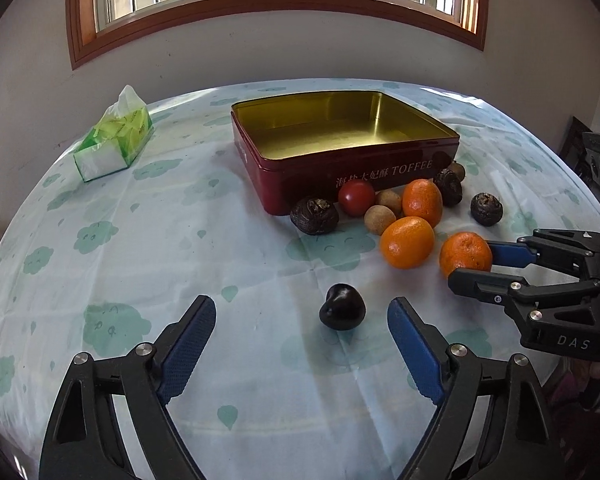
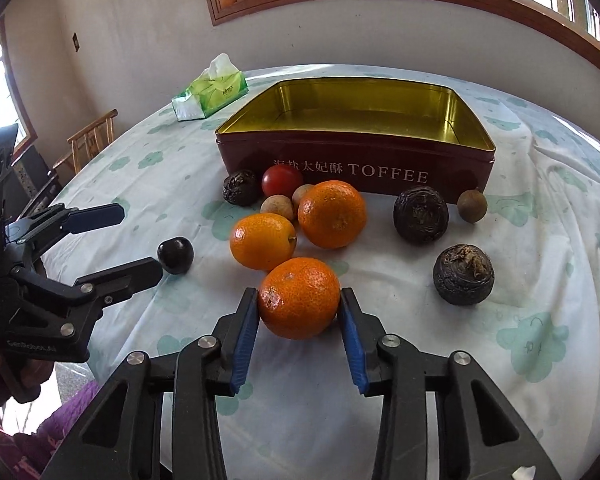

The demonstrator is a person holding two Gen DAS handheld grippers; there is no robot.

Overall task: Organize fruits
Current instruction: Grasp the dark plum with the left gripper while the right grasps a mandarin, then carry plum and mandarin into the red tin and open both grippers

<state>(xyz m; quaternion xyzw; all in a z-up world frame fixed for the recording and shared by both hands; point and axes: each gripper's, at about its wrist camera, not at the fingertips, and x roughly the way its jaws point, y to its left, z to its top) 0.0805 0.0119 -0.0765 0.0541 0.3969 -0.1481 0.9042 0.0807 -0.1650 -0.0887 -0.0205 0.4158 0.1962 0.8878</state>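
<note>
While the right gripper (image 2: 299,300) has its blue pads pressed against both sides of the nearest tangerine (image 2: 299,298), which sits on the tablecloth (image 2: 380,380) in front of the other fruit, the left gripper (image 1: 302,312) hangs with its jaws spread wide on either side of a small dark plum (image 1: 342,306), touching nothing. That plum lies apart from the main cluster, on the left as the right wrist view shows it. Behind the gripped tangerine two more tangerines (image 2: 263,241) (image 2: 332,214) rest just beside each other, and close behind them lie a red tomato (image 2: 282,180) and two tan longans (image 2: 276,207) (a third longan (image 2: 472,206) lies off to the right, near the tin's corner). Three dark, wrinkled water chestnuts (image 2: 421,215) are scattered around: one near the tomato, one in front of the tin, one further forward on the right. All the fruit lies outside the red toffee tin (image 2: 380,168), whose gold interior stands open and holds nothing. A green tissue pack (image 2: 210,90) sits at the far left of the table, well apart from the tin.
</note>
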